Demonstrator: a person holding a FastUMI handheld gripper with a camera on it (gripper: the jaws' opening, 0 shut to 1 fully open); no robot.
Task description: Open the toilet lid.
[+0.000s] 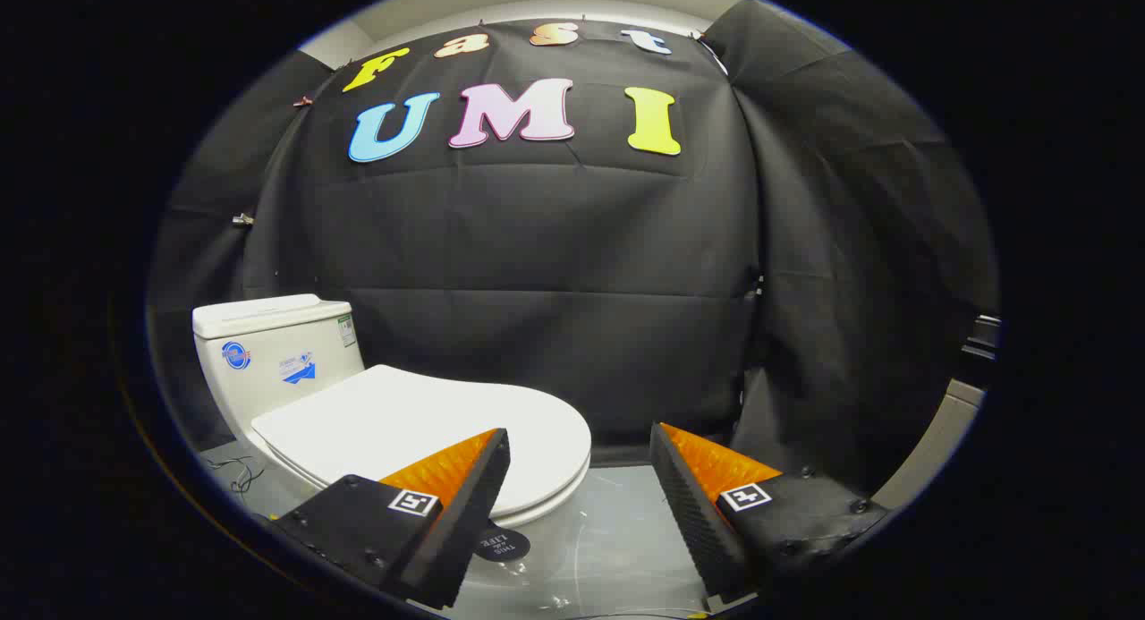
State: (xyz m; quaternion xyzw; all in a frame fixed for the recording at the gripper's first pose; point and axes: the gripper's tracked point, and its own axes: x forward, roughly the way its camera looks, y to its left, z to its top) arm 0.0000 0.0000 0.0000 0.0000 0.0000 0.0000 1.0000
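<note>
A white toilet stands to the left, its lid [420, 428] lying flat and closed over the seat. The tank [268, 352] rises behind it at the far left. My gripper [580, 441] is open, with nothing between its fingers. The left finger [465, 490] hangs over the front right edge of the lid, slightly above it. The right finger [693, 490] is off to the right of the bowl, over the floor. The rounded front rim of the lid [568, 477] sits just ahead of the gap between the fingers.
Black cloth walls close in behind and to the right of the toilet. Pale grey floor [617, 530] runs in front of the bowl. A thin cable [234, 472] lies on the floor left of the toilet. A dark round sticker [503, 544] marks the bowl's front.
</note>
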